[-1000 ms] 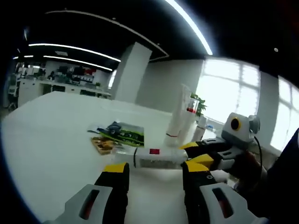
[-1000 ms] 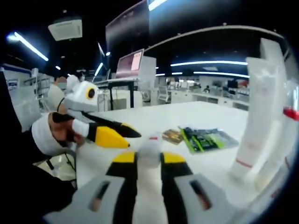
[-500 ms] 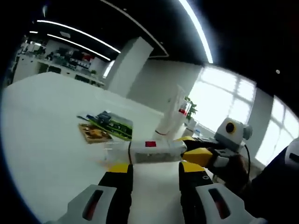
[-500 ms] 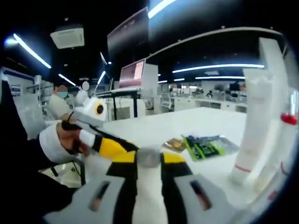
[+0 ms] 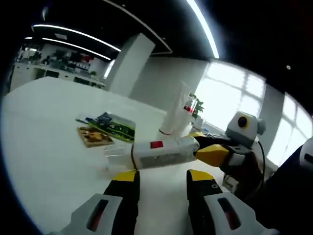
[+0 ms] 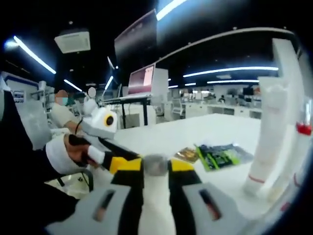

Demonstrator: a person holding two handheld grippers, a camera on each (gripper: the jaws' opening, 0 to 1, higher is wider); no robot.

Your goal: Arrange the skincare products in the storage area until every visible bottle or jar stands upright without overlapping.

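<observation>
While your right gripper (image 6: 156, 169) clamped the white tube's (image 5: 164, 152) tail, your left gripper (image 5: 161, 178) gaped beneath: light, squashy, slippery; grip its firmer cap end.

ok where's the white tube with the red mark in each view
Left gripper view: the white tube lies sideways at centre, above this view's jaws, held by the right gripper.
Right gripper view: it runs up bottom centre between the jaws, end-on.
Shared landmark: the green packet on the table.

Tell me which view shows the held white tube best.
The left gripper view: the white tube with a red label lies side-on, held by the right tool. The right gripper view shows just its end between that tool's shut jaws.
</observation>
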